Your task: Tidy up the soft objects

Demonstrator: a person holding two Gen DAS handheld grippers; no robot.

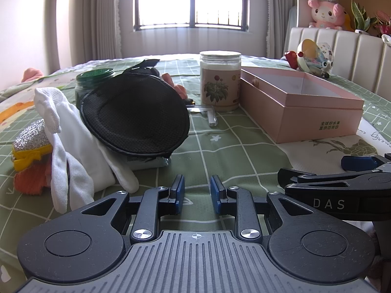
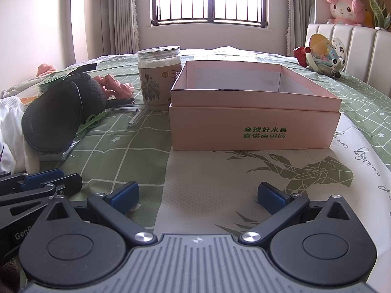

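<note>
A pile of soft things lies on the bed at the left: a black mesh pad (image 1: 136,114), a white cloth glove (image 1: 70,146), a silver scrubber with a yellow base (image 1: 31,144) and an orange cloth (image 1: 29,178). The black pad (image 2: 56,117) also shows in the right wrist view, with a pink cloth (image 2: 117,85) behind it. An open pink box (image 2: 254,112) stands at the right, also seen in the left wrist view (image 1: 300,105). My left gripper (image 1: 196,193) is open a little and empty, just right of the glove. My right gripper (image 2: 199,194) is wide open and empty, in front of the box.
A clear jar with a flower label (image 1: 220,80) and a green jar (image 1: 94,79) stand behind the pile. A clear plastic piece (image 1: 210,114) lies near the jar. A toy basket (image 1: 315,58) sits by the headboard. A pink plush (image 1: 325,13) is on the shelf.
</note>
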